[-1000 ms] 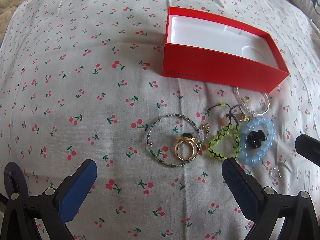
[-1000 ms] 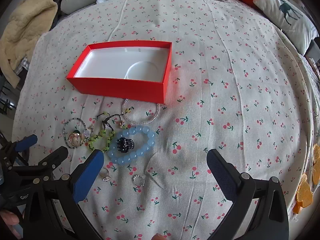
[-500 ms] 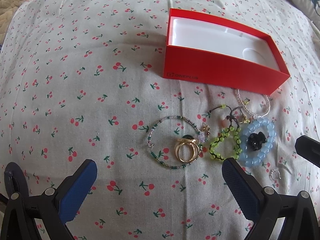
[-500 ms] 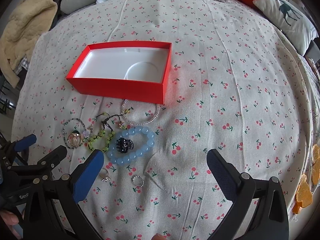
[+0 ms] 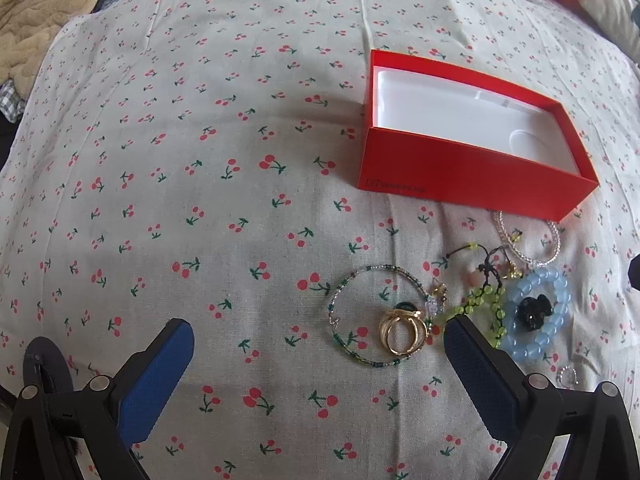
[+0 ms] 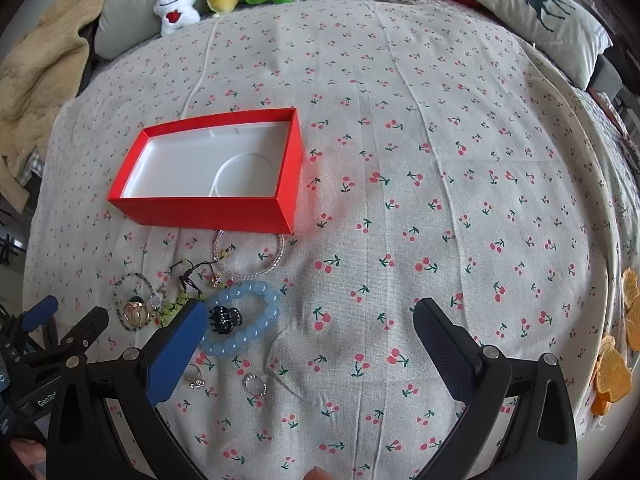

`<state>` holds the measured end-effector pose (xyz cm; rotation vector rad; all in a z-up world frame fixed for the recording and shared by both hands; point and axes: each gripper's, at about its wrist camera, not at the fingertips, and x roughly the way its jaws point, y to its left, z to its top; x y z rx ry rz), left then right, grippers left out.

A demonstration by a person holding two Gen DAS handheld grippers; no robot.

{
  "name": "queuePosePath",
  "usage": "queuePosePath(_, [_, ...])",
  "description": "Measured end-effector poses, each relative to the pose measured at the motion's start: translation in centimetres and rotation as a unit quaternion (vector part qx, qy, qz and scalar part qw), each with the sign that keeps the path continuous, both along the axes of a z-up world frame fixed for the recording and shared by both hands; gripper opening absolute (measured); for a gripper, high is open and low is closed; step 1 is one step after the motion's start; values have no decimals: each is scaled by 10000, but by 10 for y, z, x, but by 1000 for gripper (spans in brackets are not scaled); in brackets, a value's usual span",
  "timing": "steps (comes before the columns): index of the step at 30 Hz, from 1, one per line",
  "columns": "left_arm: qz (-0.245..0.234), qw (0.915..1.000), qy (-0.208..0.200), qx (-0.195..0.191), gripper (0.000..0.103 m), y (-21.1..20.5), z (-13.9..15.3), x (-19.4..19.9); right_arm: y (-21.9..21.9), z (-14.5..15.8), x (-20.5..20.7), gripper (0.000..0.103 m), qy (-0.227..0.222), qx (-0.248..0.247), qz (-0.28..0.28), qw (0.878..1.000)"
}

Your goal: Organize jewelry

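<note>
Hovering over the cherry-print sheet point(image 5: 224, 208), the left gripper point(image 5: 316, 346) has its fingers spread wide with nothing between the pads. The gold ring point(image 5: 402, 334) lies inside the thin beaded bracelet point(image 5: 362, 354), just inside its right finger. The right gripper point(image 6: 310, 318) is spread too; the blue bead bracelet point(image 6: 264, 320) touches its left finger. The red box point(image 6: 208, 212) sits ahead of both.

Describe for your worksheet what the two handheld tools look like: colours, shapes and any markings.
Both the left tool and the right tool have black angular plastic frames with silver screw heads. Each carries two long flat fingers faced with blue textured pads, the shaded ones looking dark navy. White lettering starting "Gen" marks the left tool's frame in the right wrist view. No cables or sleeves show.
</note>
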<state>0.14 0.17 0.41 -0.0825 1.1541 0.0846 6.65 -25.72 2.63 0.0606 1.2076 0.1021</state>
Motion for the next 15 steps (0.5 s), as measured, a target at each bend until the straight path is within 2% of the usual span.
queuePosePath(3, [57,9997,62,-213,103,8,-1,3,-9,-1,5,103,71,190,-153,9997])
queuePosePath(10, [506,9926,672,-881,103,36,-14,14,-14,-17,19,103,653,613,-271,9956])
queuePosePath(13, [636,9867,773,-1280,98,43,-24,16,-9,-23,25,103,728,515,-232,9957])
queuePosePath(15, [657,9843,757,-1450,91,45,-30,17,-5,-27,31,103,722,417,-214,9963])
